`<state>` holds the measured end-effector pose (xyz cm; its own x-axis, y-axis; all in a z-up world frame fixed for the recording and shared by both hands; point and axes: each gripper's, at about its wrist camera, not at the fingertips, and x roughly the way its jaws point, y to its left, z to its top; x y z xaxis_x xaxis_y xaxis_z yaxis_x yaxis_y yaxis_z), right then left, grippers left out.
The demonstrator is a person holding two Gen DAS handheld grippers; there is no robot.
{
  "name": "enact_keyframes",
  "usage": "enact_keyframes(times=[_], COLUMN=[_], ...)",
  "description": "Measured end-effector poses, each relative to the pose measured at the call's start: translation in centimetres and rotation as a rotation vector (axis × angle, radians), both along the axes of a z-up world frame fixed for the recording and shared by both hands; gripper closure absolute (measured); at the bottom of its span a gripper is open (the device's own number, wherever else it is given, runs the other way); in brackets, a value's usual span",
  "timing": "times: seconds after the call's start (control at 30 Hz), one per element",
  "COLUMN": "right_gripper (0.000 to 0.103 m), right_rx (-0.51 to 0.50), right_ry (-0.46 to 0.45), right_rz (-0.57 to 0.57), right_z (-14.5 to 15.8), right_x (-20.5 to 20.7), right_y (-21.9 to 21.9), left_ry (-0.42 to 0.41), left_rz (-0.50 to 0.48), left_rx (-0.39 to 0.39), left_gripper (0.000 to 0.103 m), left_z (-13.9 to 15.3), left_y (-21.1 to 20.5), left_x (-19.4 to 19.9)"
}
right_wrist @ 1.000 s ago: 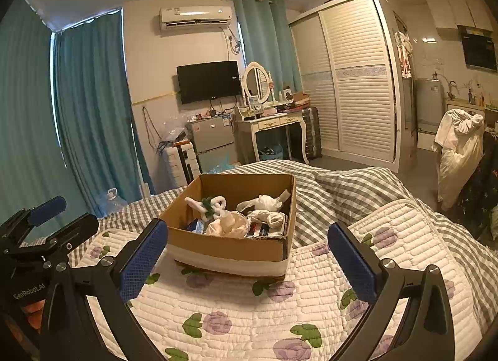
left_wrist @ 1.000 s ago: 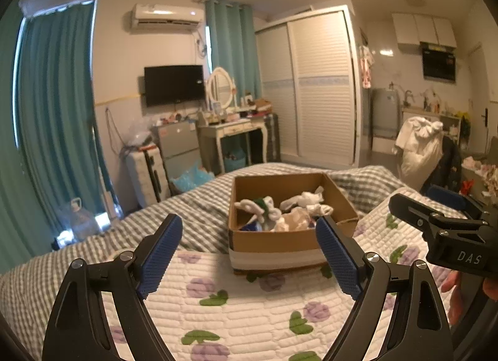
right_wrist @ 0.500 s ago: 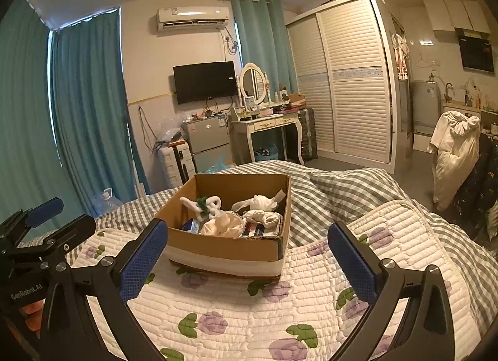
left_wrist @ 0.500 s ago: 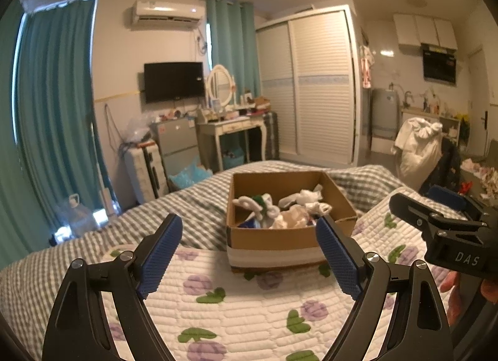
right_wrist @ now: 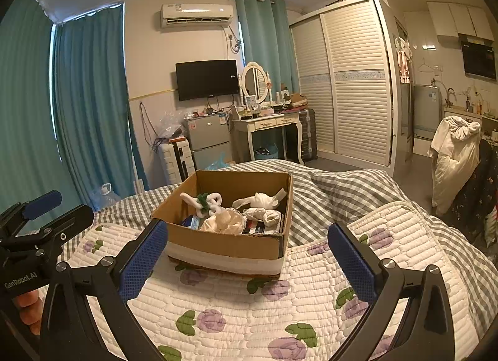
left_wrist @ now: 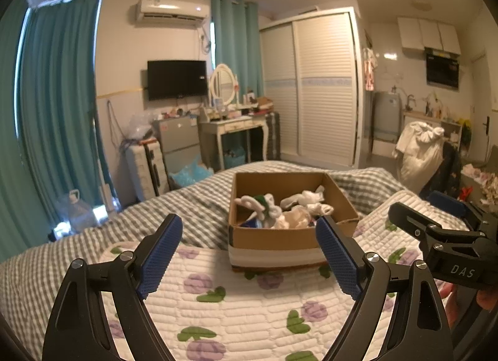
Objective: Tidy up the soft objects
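Socks (right_wrist: 261, 202) and other soft items sit in box (right_wrist: 224, 244), frame centre, on quilt (right_wrist: 249, 314).
Left gripper (left_wrist: 249, 259) and right gripper (right_wrist: 247, 263) both spread wide, holding nothing, low in frame, short of the box. Right gripper also shows at right edge of left view; left gripper at left edge of right view.

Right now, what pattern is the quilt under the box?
White quilt, purple flowers, green leaves; right wrist view.
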<state>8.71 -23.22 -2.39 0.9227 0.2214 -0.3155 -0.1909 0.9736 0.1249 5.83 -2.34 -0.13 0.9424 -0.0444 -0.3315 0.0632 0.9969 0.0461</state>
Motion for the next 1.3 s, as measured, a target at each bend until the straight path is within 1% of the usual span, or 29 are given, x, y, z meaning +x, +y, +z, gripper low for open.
enact_keyframes(times=[0.97, 1.3], right_gripper=[0.000, 0.000], right_rx=[-0.003, -0.003], right_ry=[0.011, 0.012], right_rz=[0.002, 0.002], right_z=[-0.39, -0.45], right_x=[-0.02, 0.02], right_y=[0.34, 0.34], left_ry=[-0.001, -0.005], left_rz=[0.005, 0.001], left_rx=[0.004, -0.009], left_gripper=[0.014, 0.014], left_z=[-0.11, -0.25], left_y=[0.04, 0.34], left_x=[0.04, -0.07])
